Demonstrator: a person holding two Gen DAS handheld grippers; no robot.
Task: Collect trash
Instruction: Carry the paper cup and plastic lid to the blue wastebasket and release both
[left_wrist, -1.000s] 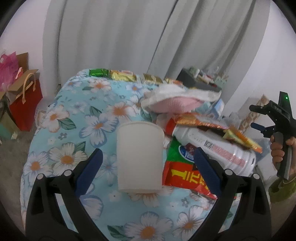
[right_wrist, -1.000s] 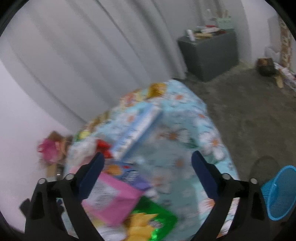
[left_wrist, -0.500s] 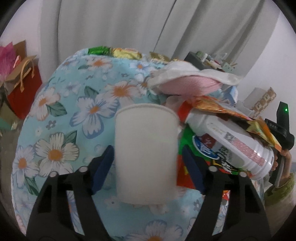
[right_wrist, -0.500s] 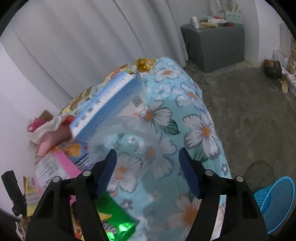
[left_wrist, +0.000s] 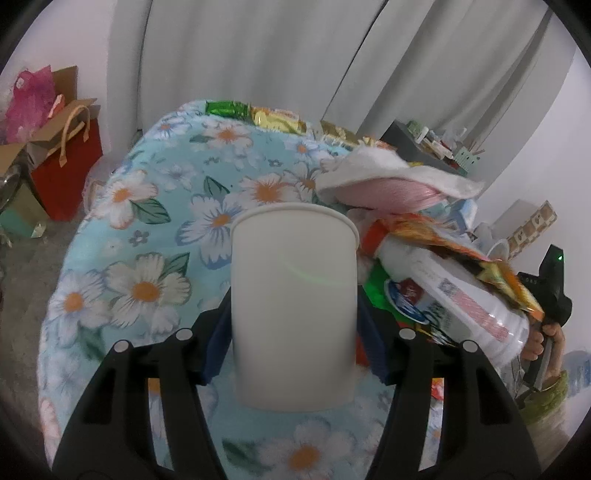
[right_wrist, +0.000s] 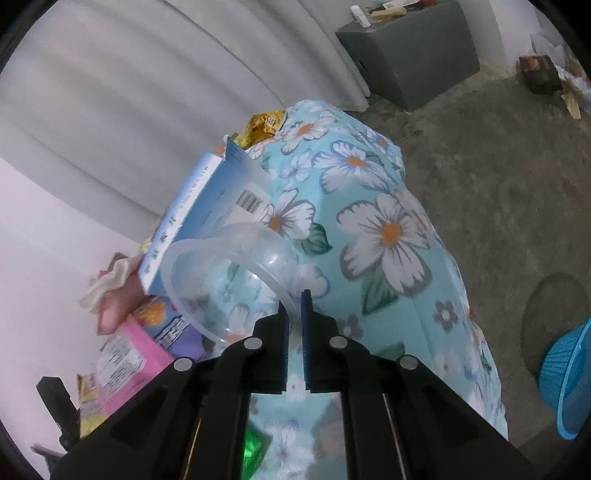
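A white paper cup stands rim up on the floral tablecloth. My left gripper straddles it, its jaws closing, and the blue pads lie against the cup's sides. In the right wrist view a clear plastic cup lies tilted against a blue-and-white box. My right gripper is shut on that cup's rim wall. A white bottle and orange snack wrappers are piled to the right of the paper cup.
A pink-and-white cloth tops the pile. A red gift bag stands on the floor at left. A blue basket sits on the floor at right, a grey cabinet by the curtain. A hand grips a handle.
The left jaws have narrowed from wide apart onto the paper cup, which now looks closer. The right gripper came down over the table and shut on the clear cup's rim.
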